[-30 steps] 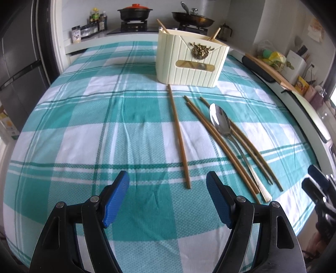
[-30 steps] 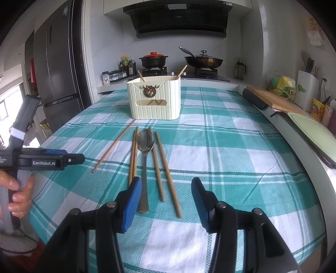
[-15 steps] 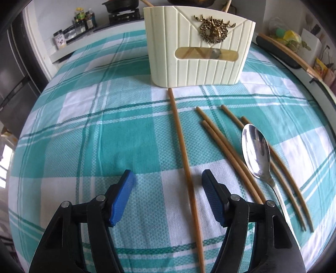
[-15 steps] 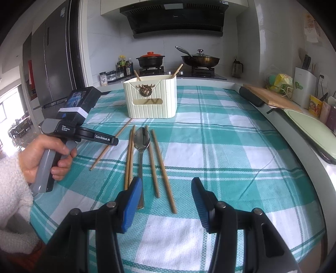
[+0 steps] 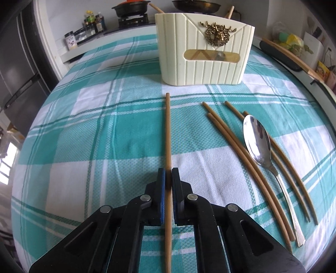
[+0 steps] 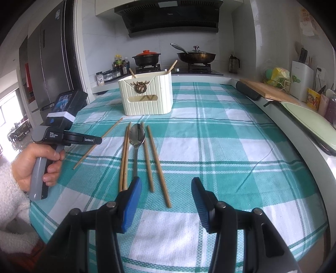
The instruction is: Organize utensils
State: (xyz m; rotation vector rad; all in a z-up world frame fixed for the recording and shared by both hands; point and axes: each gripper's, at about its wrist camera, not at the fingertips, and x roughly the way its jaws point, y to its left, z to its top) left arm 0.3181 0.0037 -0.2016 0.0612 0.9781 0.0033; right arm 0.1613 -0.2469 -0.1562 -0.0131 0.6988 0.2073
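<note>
The left gripper (image 5: 167, 175) is clenched on the lone chopstick (image 5: 167, 130) lying on the checked tablecloth (image 5: 84, 136). Best to lift it level, then tip it into the cream utensil holder (image 5: 204, 48). The right gripper (image 6: 166, 195) hovers, released, near the spoon (image 6: 137, 136).

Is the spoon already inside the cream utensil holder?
No, the spoon lies on the tablecloth among chopsticks, in front of the holder.

Beyond the tongs, a stove (image 6: 172, 68) stood under a black hood (image 6: 172, 19); a grey fridge (image 6: 50, 63) stood left.
</note>
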